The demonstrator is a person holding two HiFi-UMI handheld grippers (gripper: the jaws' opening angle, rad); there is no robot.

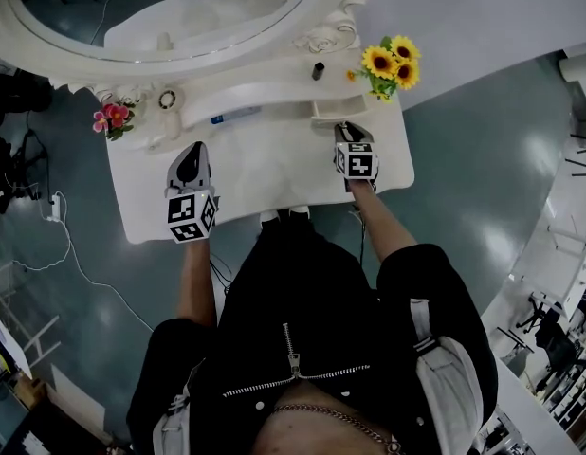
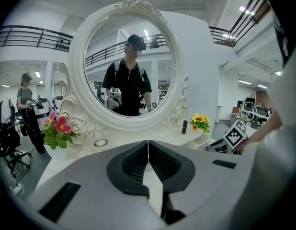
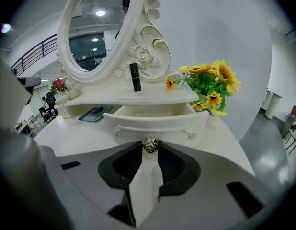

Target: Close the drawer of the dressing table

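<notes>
The white dressing table (image 1: 265,173) has a small drawer (image 3: 155,121) standing pulled out under its upper shelf on the right, also visible in the head view as the drawer (image 1: 328,110). A metal rose-shaped knob (image 3: 149,145) sits at the middle of the drawer front. My right gripper (image 3: 149,148) has its two tips pressed on that knob from either side; the head view shows this right gripper (image 1: 346,133) right at the drawer front. My left gripper (image 1: 192,156) hovers over the tabletop at the left, shut and holding nothing; its tips (image 2: 148,145) meet.
An oval mirror (image 1: 160,8) stands at the back. Sunflowers (image 1: 390,64) sit at the right corner beside the drawer, pink flowers (image 1: 113,117) at the left. A dark lipstick (image 3: 135,76) stands on the shelf above the drawer. A blue item (image 3: 93,114) lies under the shelf.
</notes>
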